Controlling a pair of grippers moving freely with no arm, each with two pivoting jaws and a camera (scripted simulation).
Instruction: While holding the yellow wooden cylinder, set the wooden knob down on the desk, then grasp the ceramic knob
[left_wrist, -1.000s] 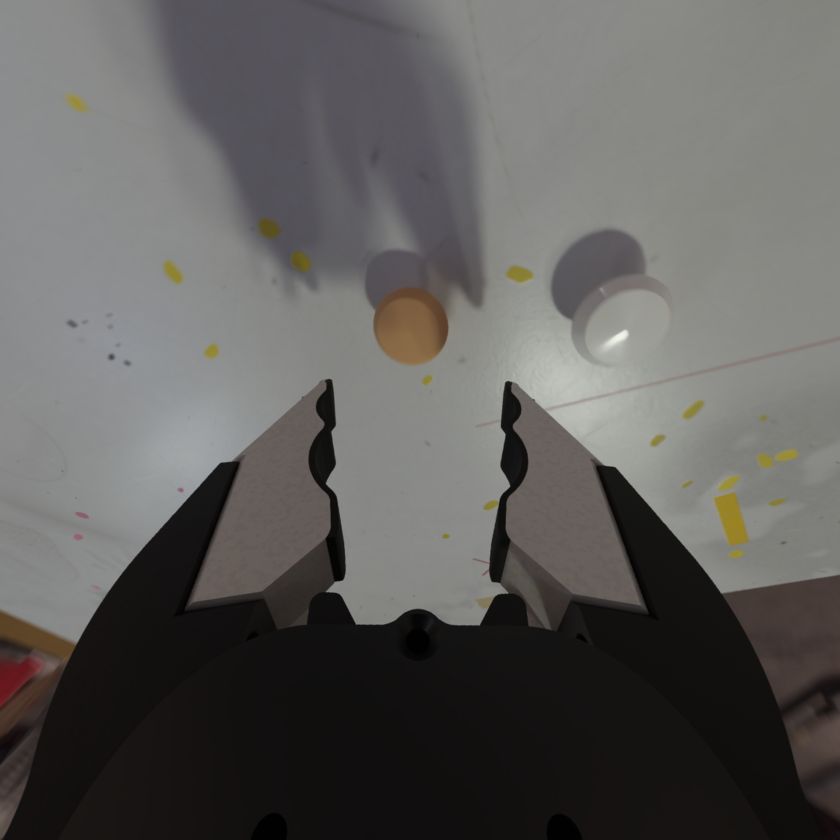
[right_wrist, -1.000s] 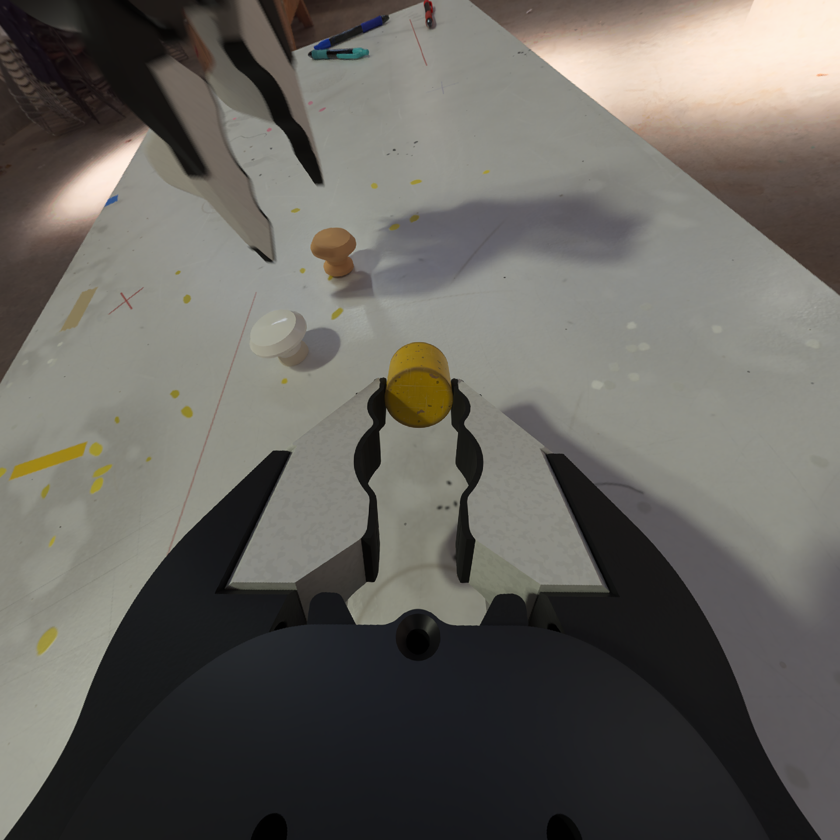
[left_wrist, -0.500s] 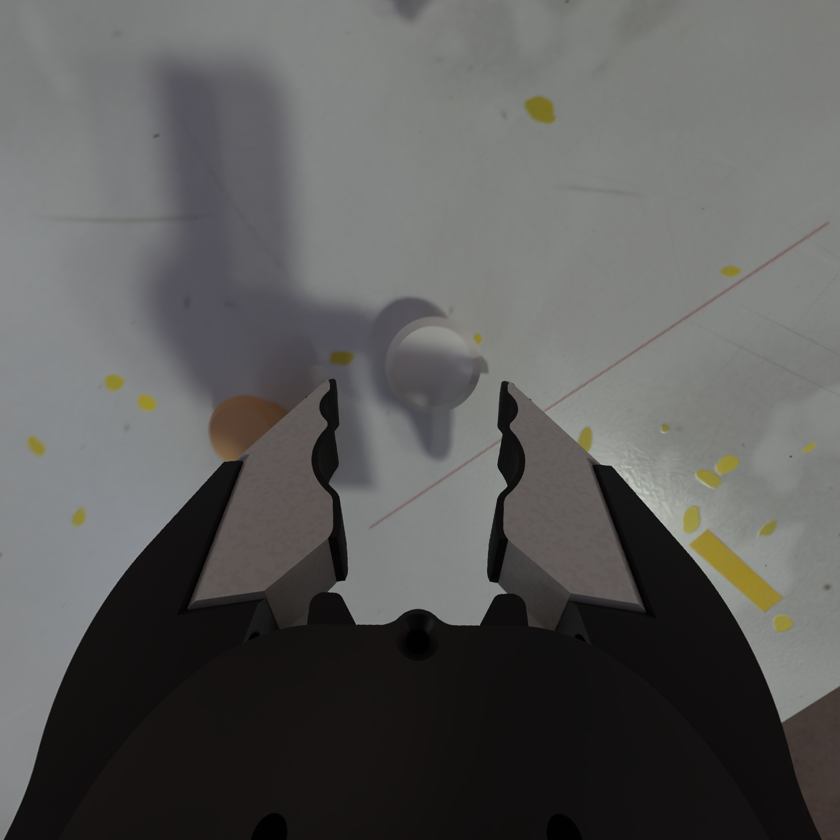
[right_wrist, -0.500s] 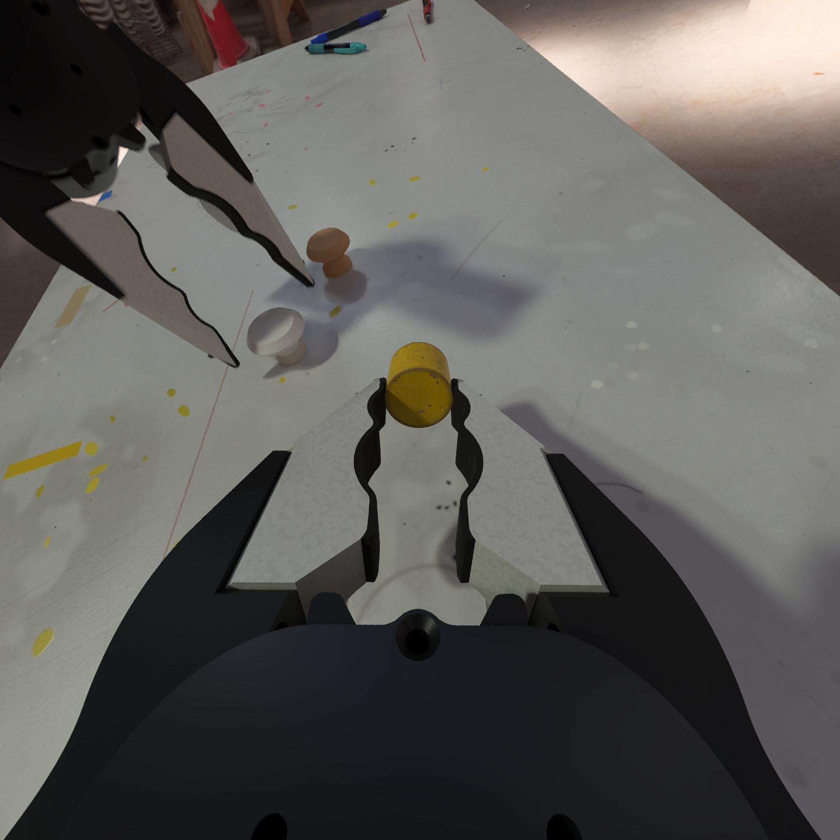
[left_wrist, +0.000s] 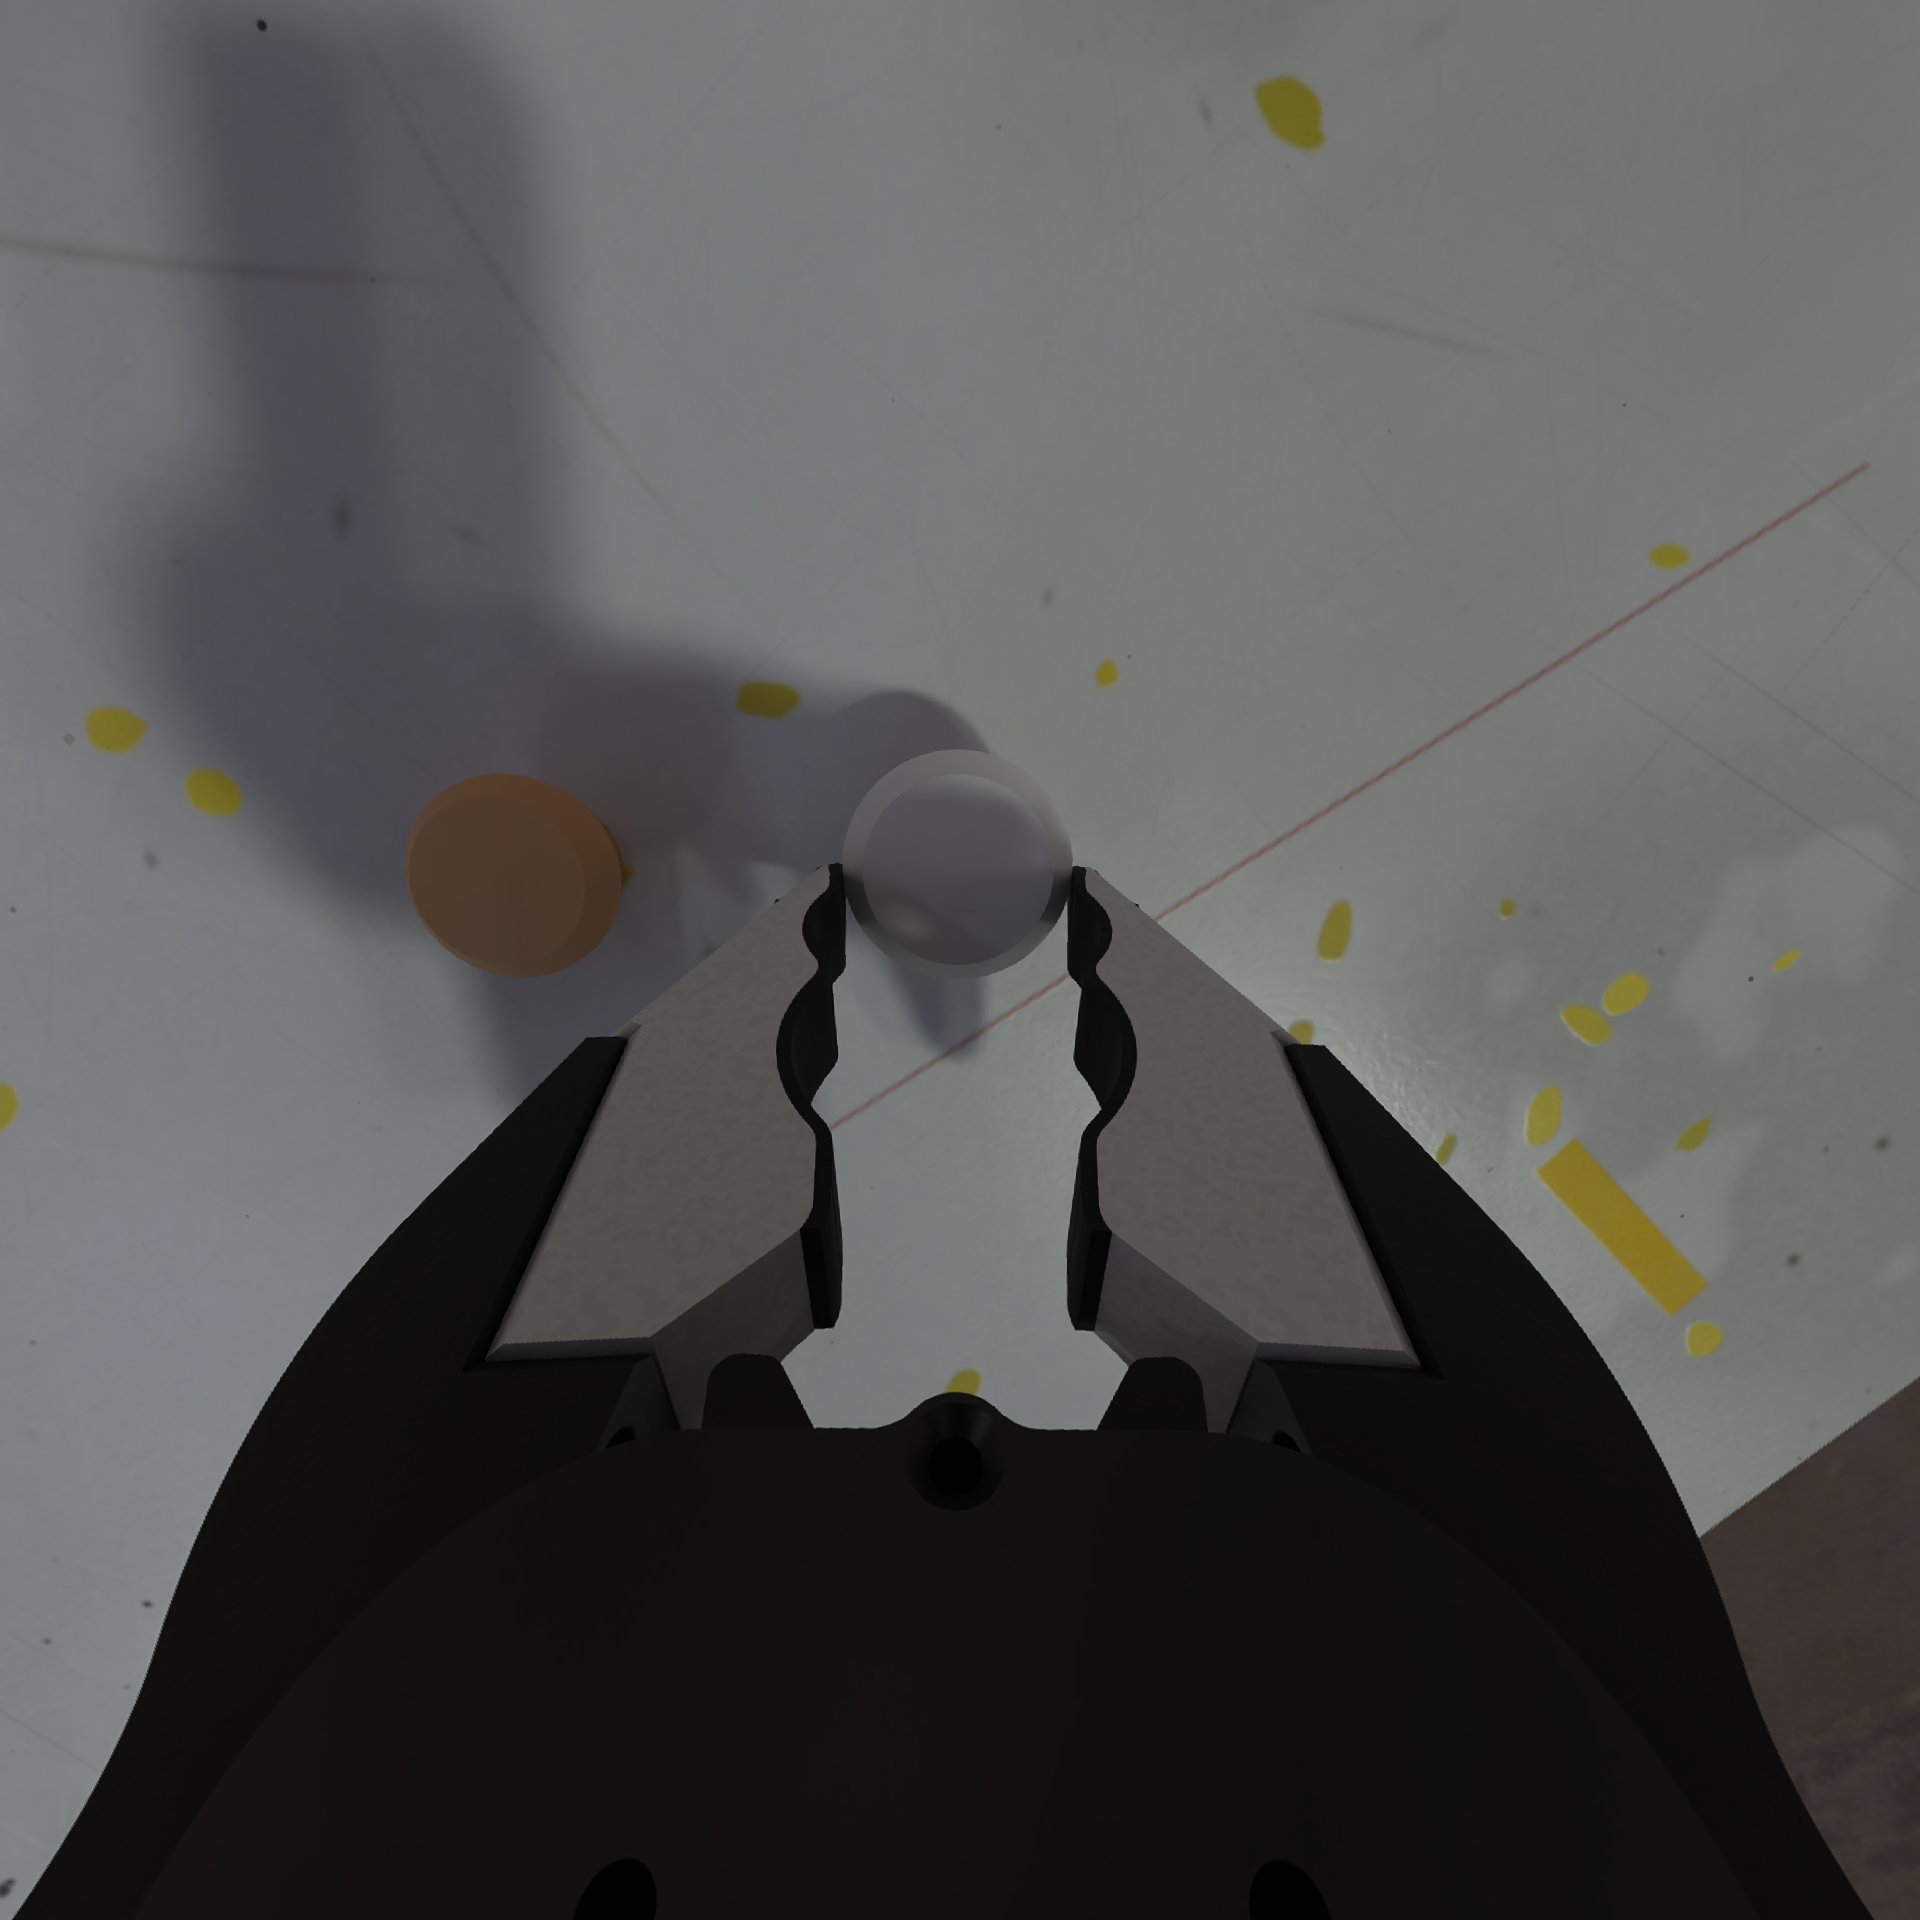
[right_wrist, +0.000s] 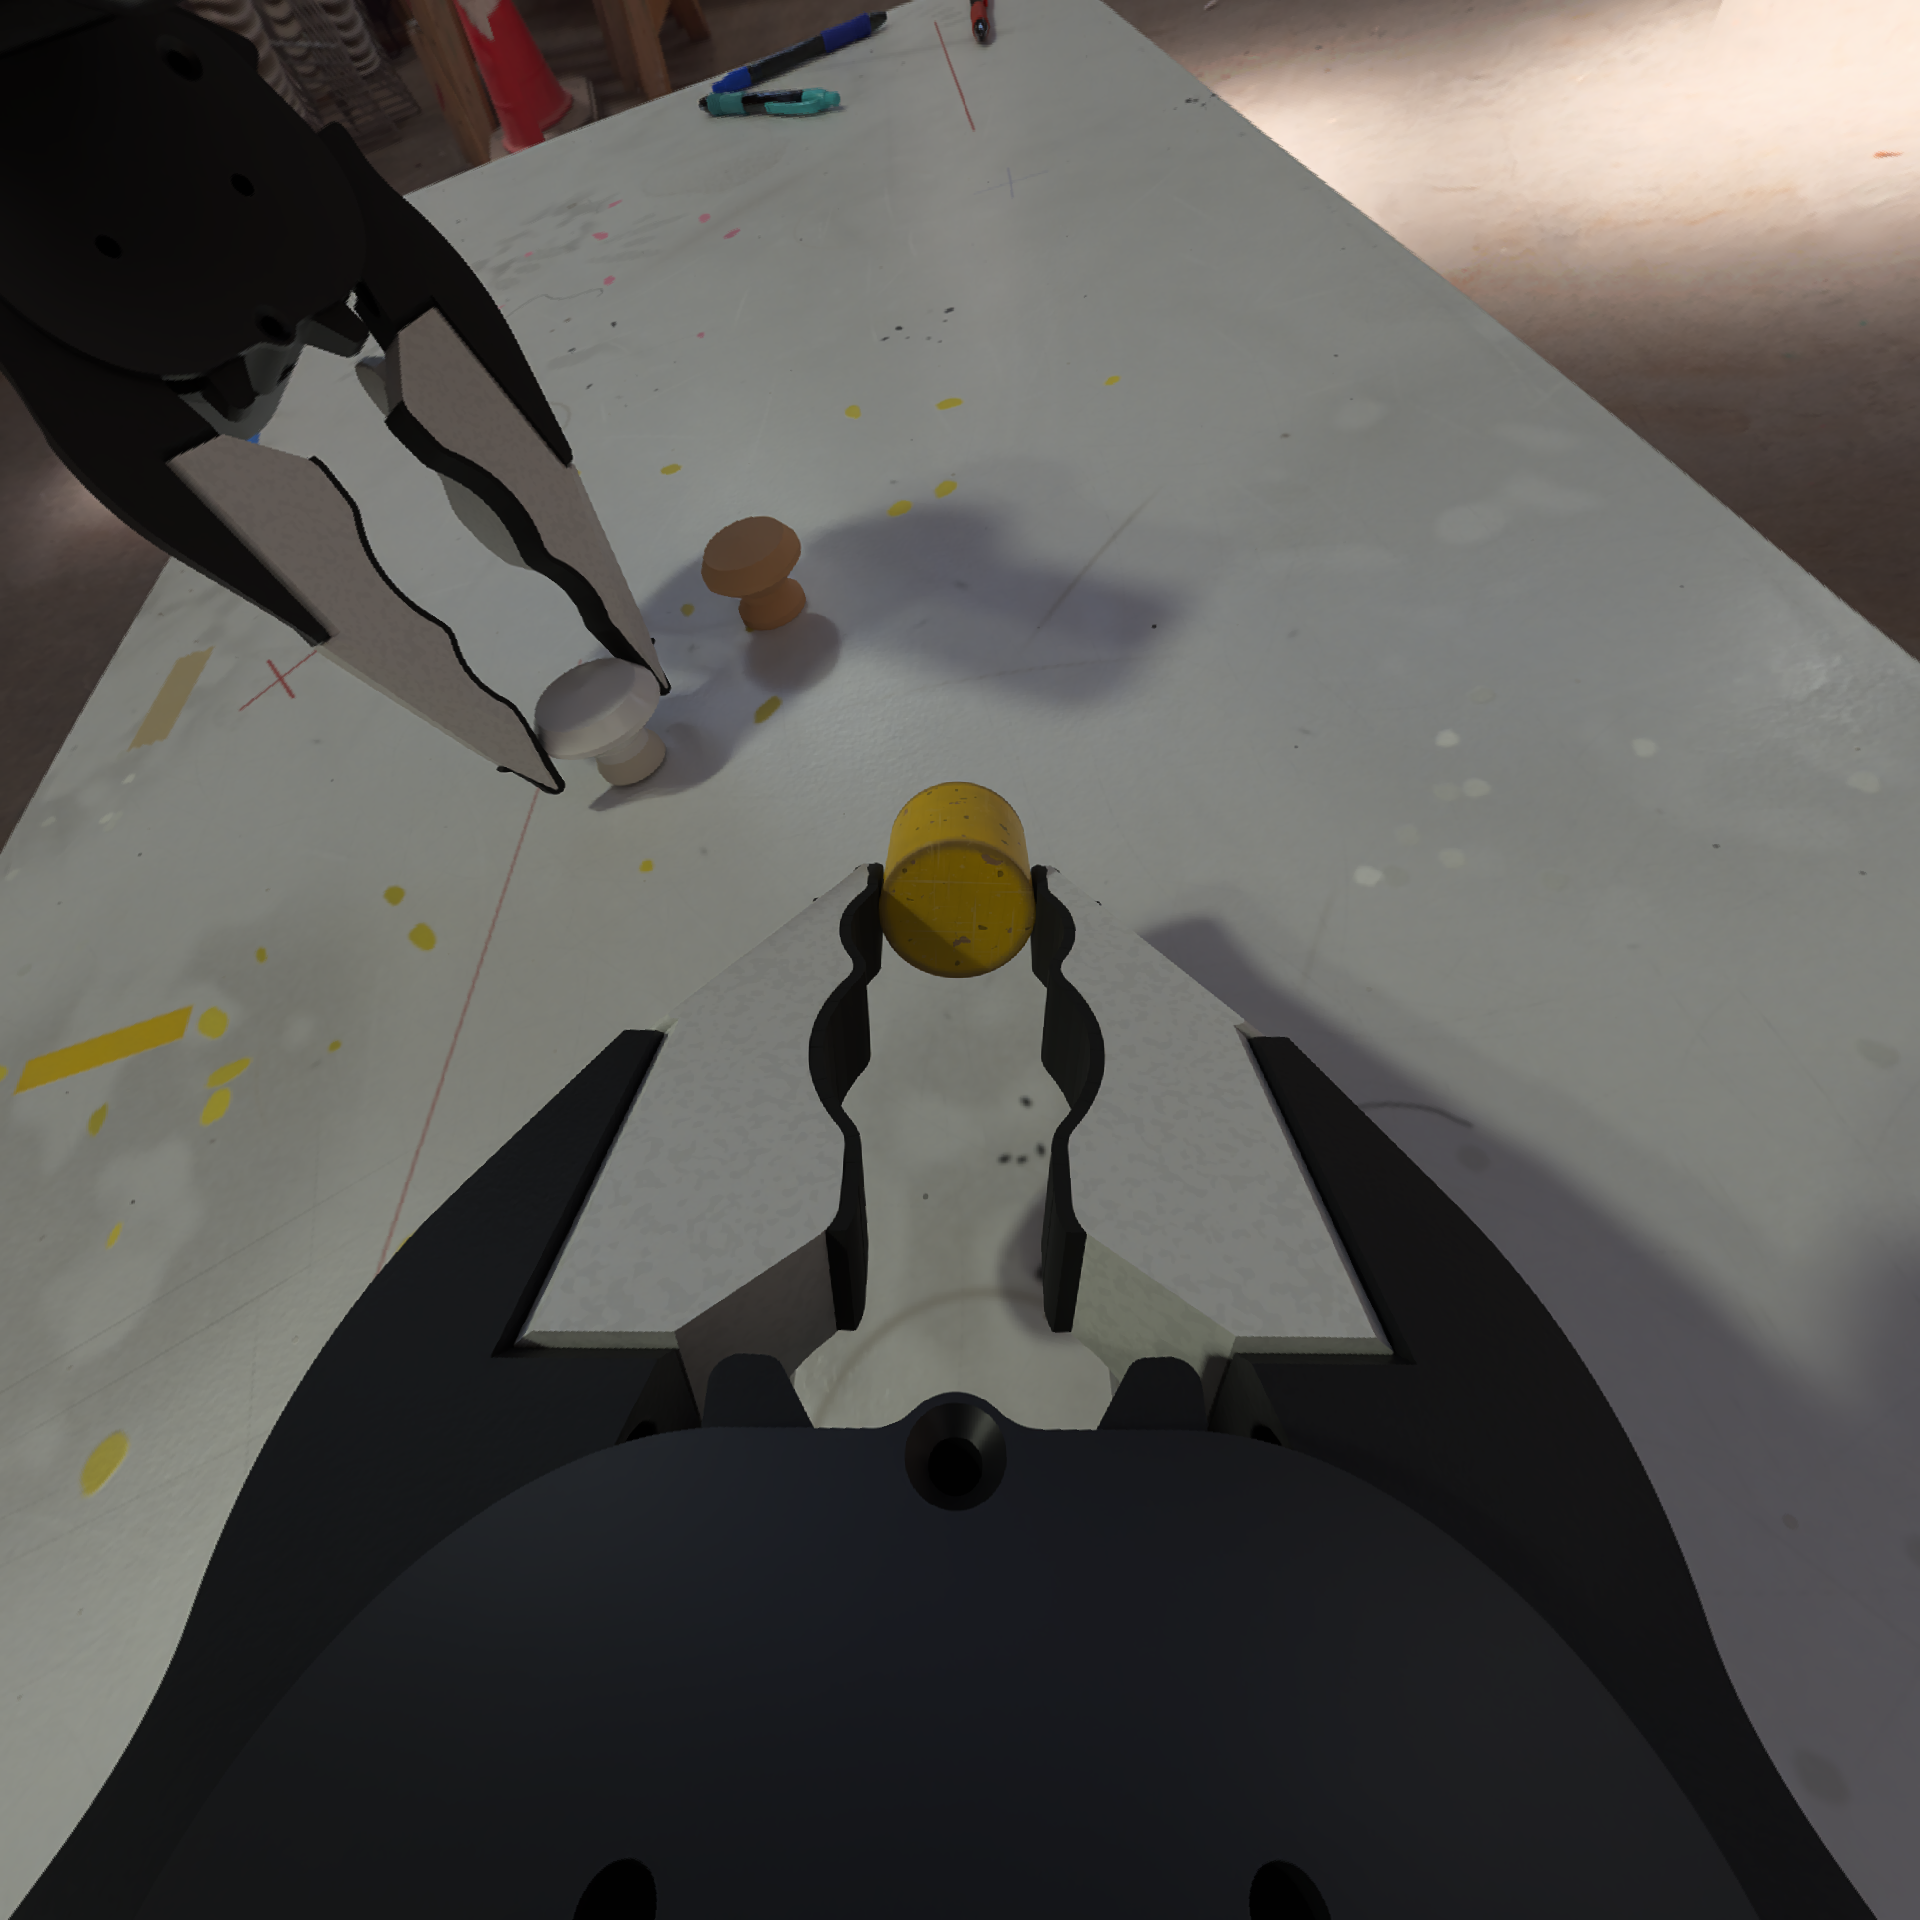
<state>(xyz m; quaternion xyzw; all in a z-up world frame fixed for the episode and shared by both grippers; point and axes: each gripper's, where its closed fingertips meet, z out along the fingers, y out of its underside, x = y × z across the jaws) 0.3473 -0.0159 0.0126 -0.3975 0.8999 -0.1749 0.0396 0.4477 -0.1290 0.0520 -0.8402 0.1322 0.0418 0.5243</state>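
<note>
Desk, white, paint-flecked. Left gripper — tips closed against the head of the white ceramic knob, which stands on its stem. Wooden knob — upright on the desk just beside it, free of both grippers. Right gripper — clamped on the yellow wooden cylinder, held above the surface, near the ceramic knob. Far end: blue pen, teal marker. Thin red line runs past the ceramic knob.
</note>
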